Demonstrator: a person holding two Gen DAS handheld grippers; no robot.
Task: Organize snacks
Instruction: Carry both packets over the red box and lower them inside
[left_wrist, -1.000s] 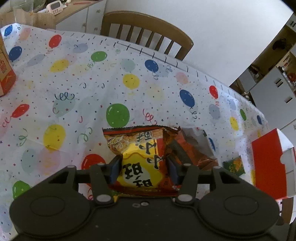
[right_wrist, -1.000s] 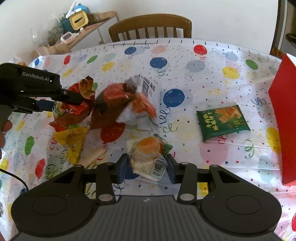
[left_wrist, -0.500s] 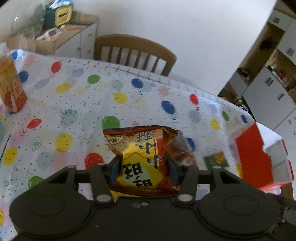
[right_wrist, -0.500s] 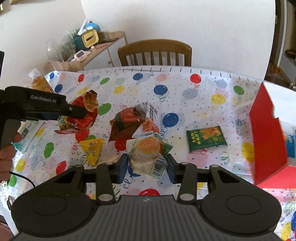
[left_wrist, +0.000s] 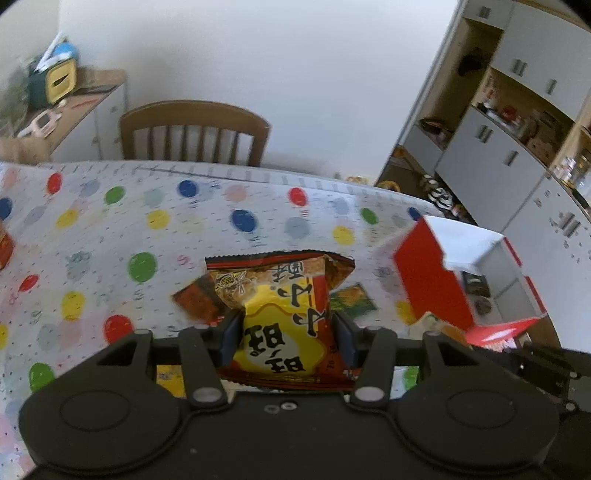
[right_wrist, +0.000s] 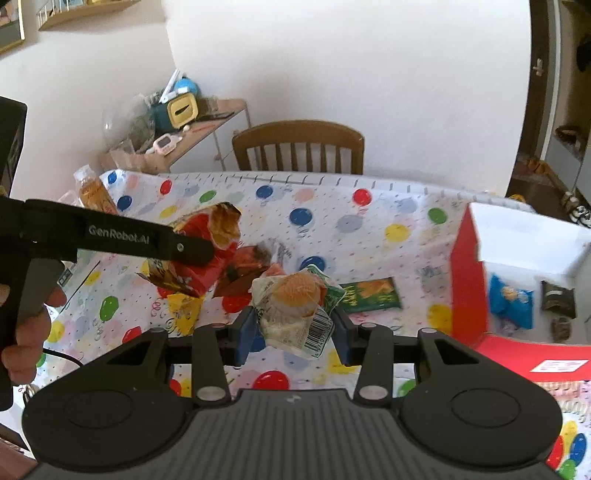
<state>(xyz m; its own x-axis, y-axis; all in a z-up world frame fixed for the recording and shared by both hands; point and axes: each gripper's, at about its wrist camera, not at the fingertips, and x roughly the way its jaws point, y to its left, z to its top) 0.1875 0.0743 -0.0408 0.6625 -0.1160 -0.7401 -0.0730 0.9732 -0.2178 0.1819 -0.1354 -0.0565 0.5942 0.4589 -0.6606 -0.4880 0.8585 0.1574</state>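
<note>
My left gripper (left_wrist: 286, 341) is shut on a red and yellow snack bag (left_wrist: 280, 314), held above the balloon tablecloth (left_wrist: 155, 236). From the right wrist view the same left gripper (right_wrist: 207, 254) carries that bag (right_wrist: 207, 240) at the left. The right gripper (right_wrist: 293, 334) is shut on a clear wrapped bun packet (right_wrist: 295, 306) with a barcode, lifted off the table. A red and white box (right_wrist: 469, 284) stands open at the right, with a blue packet (right_wrist: 511, 301) and dark packets (right_wrist: 557, 301) inside. The box (left_wrist: 428, 284) also shows in the left wrist view.
On the cloth lie a green cracker packet (right_wrist: 373, 295), a dark red bag (right_wrist: 247, 273) and a yellow packet (right_wrist: 184, 308). A wooden chair (right_wrist: 299, 147) stands behind the table. A drink bottle (right_wrist: 92, 192) is at the far left. A hand (right_wrist: 26, 332) grips the left handle.
Both grippers have risen with their packets still gripped. The table has dropped away in both views, and the red box has come further into sight at the right.
</note>
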